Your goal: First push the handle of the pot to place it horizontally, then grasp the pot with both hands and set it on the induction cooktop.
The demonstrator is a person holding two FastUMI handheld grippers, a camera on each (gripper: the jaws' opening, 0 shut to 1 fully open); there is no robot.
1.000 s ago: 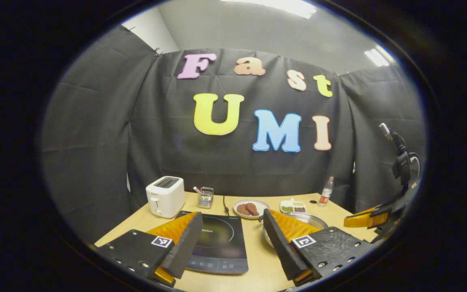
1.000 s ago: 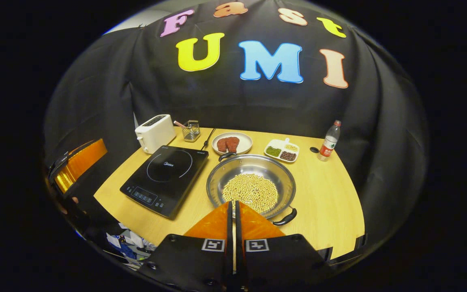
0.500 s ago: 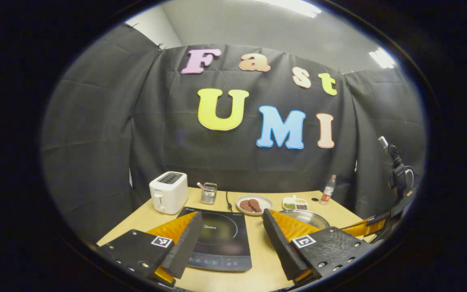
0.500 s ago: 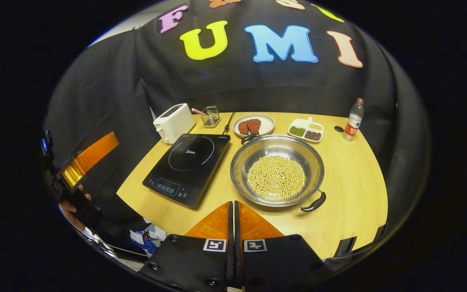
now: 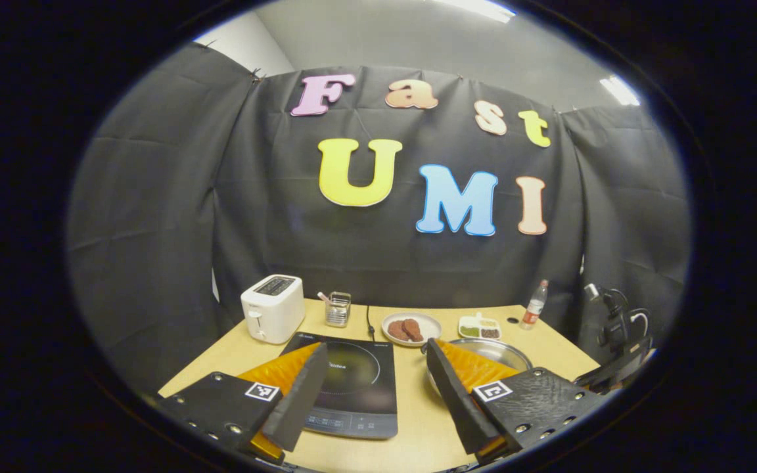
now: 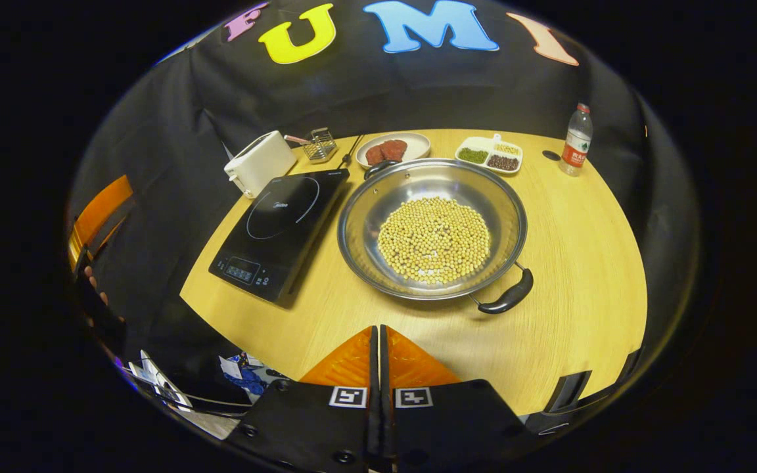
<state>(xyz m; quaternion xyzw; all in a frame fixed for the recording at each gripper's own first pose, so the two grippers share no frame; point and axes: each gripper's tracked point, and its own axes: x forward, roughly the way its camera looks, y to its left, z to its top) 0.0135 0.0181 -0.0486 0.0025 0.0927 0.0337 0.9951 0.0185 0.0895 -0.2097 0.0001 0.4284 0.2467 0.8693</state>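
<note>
The pot (image 6: 432,226) is sitting on the desk (image 6: 569,263) beside the cooktop (image 6: 283,223), handles askew. The right hand-held gripper (image 6: 379,345) is hovering pinched closed, apparently to push the near handle (image 6: 506,299). The left hand-held gripper (image 5: 372,387) is hanging spread wide, likely awaiting the lift.

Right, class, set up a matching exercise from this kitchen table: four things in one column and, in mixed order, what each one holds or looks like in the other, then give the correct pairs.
Column one:
1. pot
2. round plate
3. toaster
4. bottle

Column two:
A. white, with slots on top
B. clear, with a red cap and label
C. holds reddish-brown pieces of food
D. holds a pile of pale yellow beans

Pairs: 1-D, 2-C, 3-A, 4-B
</note>
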